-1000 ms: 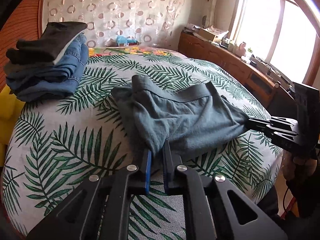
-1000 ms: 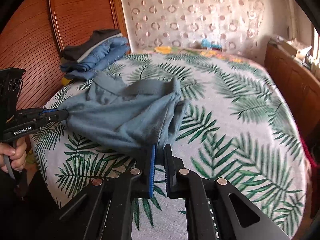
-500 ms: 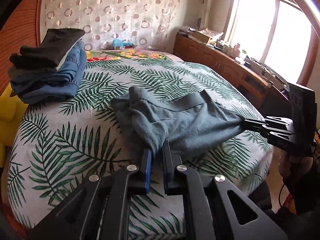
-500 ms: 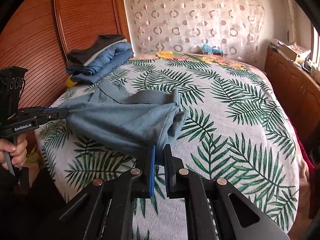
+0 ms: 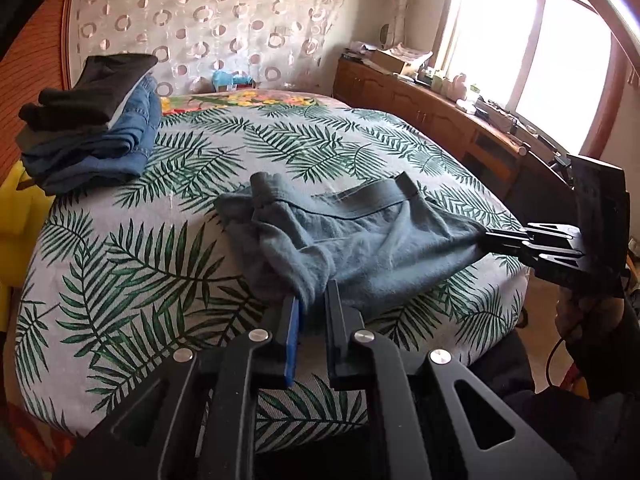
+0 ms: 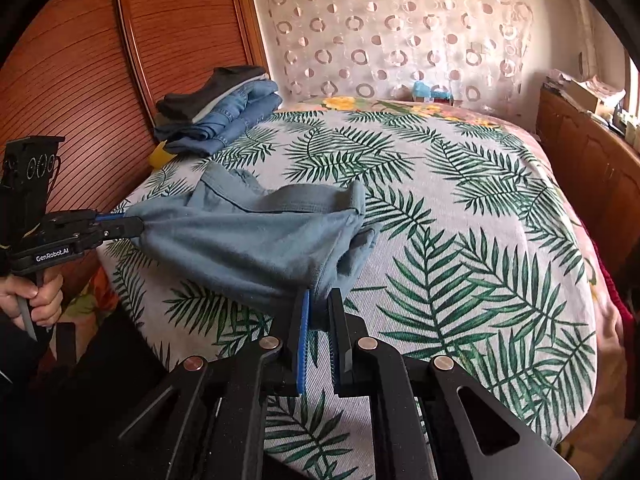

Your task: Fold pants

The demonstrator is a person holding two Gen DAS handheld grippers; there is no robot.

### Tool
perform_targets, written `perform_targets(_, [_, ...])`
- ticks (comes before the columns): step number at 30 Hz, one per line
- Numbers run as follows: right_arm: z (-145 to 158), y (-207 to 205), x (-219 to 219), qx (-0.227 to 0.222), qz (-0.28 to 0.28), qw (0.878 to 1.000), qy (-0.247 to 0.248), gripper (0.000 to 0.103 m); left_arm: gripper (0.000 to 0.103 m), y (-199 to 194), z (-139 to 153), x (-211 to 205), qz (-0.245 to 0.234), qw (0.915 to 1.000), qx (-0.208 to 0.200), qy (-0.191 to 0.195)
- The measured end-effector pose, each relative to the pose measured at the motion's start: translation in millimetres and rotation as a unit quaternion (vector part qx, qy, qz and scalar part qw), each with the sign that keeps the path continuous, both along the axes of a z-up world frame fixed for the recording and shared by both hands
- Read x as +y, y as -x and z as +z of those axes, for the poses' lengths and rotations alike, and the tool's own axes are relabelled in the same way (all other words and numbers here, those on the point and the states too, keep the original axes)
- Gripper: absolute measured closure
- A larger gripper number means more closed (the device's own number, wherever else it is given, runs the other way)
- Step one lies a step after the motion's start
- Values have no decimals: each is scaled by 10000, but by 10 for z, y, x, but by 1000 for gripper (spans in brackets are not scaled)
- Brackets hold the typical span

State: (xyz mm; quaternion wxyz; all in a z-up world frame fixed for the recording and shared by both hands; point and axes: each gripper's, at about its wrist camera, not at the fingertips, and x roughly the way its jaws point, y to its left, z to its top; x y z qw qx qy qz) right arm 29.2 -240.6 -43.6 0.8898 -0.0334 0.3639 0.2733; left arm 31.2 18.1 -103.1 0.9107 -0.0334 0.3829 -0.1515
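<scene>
Pants [image 5: 360, 236] taut between both tools

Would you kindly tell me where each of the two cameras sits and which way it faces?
Left wrist view: sits on the left tongs, looks across the palm-leaf bedspread toward the window; the right tongs and hand show.
Right wrist view: sits on the right tongs, looks toward the wooden headboard; the left tongs and hand show.
Both share the grey-blue cotton pants gripped at two corners, and the folded clothes stack.
</scene>
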Motion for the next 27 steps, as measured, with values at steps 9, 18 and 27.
perform_targets(9, [3, 2, 85, -45, 26, 9999, 111, 95, 67, 27, 56, 99, 212, 9996, -121, -108])
perform_targets(18, [-24, 1, 121, -45, 20, 9998, 190, 95, 27, -184, -37, 195, 355, 9993, -35, -144])
perform_targets(27, [17, 4, 107, -99, 50, 9998, 166, 95, 25, -416, -104, 217, 425, 9991, 51, -38])
